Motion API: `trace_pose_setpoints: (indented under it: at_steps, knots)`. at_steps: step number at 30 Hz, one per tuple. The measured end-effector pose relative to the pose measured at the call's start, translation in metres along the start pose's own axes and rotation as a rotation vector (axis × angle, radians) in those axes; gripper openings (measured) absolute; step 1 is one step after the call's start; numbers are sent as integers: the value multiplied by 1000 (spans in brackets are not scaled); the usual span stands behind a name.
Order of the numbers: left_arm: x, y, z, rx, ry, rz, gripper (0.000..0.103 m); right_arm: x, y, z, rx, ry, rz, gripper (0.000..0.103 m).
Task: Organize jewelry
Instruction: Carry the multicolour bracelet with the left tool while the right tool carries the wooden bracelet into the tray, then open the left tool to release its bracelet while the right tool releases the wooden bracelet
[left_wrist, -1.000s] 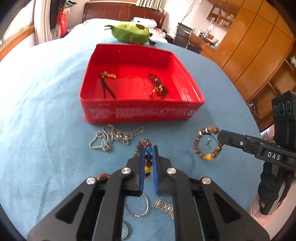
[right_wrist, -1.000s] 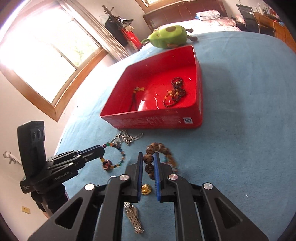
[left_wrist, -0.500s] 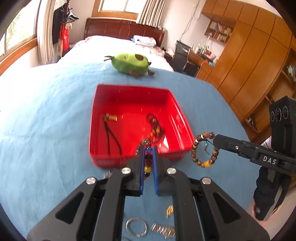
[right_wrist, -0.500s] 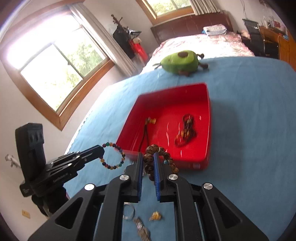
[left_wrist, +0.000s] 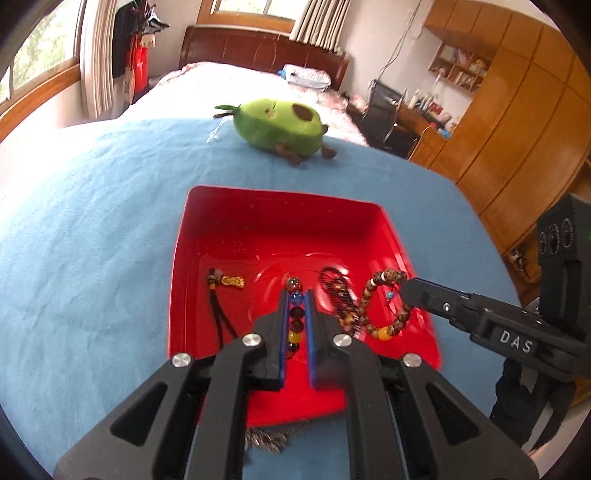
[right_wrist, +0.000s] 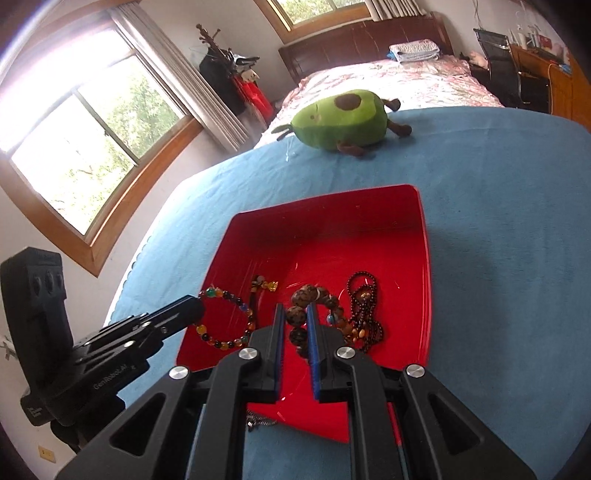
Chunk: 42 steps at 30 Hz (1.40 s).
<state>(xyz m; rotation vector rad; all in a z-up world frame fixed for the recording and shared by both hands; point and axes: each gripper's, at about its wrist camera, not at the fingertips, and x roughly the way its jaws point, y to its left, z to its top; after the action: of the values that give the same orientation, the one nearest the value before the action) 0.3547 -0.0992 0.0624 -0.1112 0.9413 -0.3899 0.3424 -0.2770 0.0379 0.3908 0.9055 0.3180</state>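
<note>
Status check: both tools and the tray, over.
Left tool shut on colored bracelet. Right tool shut on brown bracelet. Both over red tray. Nothing blocking.

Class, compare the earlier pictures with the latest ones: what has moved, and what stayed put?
Both tongs carried their bracelets from the blue cloth forward over the red rectangular tin: the left tongs with the multicoloured bead bracelet, the right tongs with the brown wooden bead bracelet. Both grips stayed shut. The dark beaded necklace, black cord charm and green avocado plush stayed put.
</note>
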Motion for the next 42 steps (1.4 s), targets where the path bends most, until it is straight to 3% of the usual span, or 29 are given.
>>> trace_pose_setpoints:
  at_steps: [5,15,23,26,29,31,33,42]
  knots:
    - [28,10,3,-6,41,51,6,31,-1,4,-5,45,-15,11]
    - [48,19,2,-4,61,131,6,48,-23,-2,20,75,-118,11]
    - [49,21,1,-9,68,129,7,53,-23,-4,2,95,-165,11]
    - [50,19,1,-1,69,134,8,53,-23,-4,-6,92,-194,19]
    - [51,18,0,4,76,133,9,52,-21,-4,-18,86,-209,20]
    - [51,17,0,5,78,134,14,51,-21,-4,-17,84,-206,20]
    - [50,17,0,6,76,138,33,49,-20,-4,-25,76,-222,20]
    - [29,10,-2,16,31,132,46,29,-14,-7,-31,42,-210,20]
